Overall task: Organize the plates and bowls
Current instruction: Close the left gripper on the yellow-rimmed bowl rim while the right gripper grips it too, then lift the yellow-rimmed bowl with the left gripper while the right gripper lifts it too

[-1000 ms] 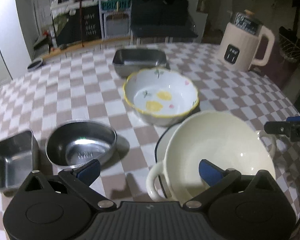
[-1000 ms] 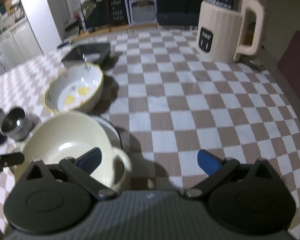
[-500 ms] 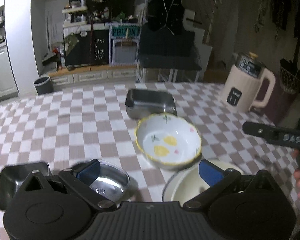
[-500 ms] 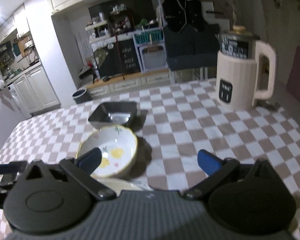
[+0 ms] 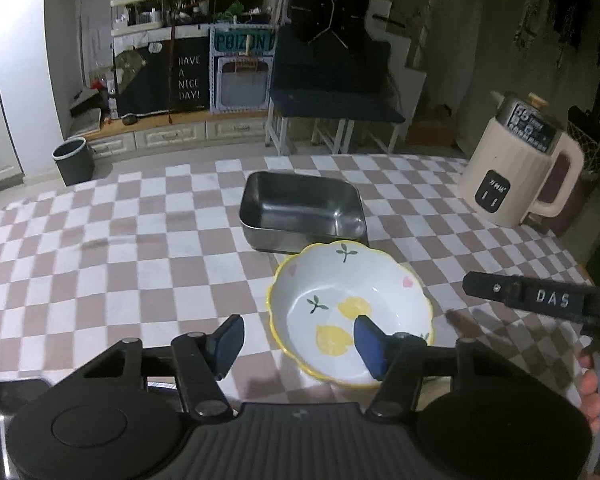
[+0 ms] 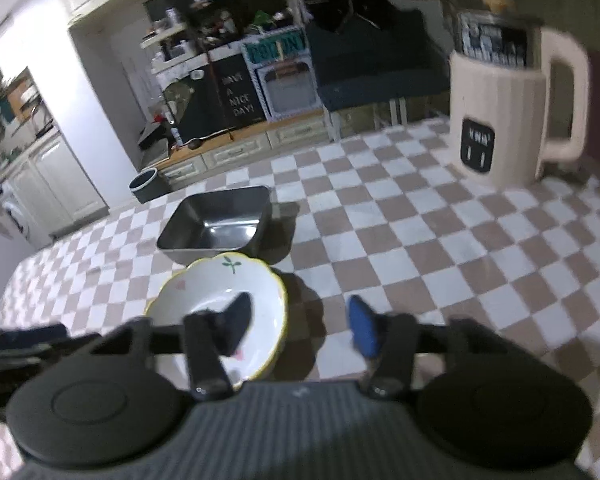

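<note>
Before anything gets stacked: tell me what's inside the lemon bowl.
The lemon bowl holds only its painted lemons and leaves. The left gripper covers part of its near side, so that patch stays unseen.

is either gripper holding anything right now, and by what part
Nothing is held. The left gripper and right gripper have just been closing, but their fingers stand apart over the lemon bowl without pressing on it.

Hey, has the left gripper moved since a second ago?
Yes. The left gripper, jaws just closing on nothing, has pulled back from the cream pot, now out of view, and points at the lemon bowl near the steel tray.
</note>
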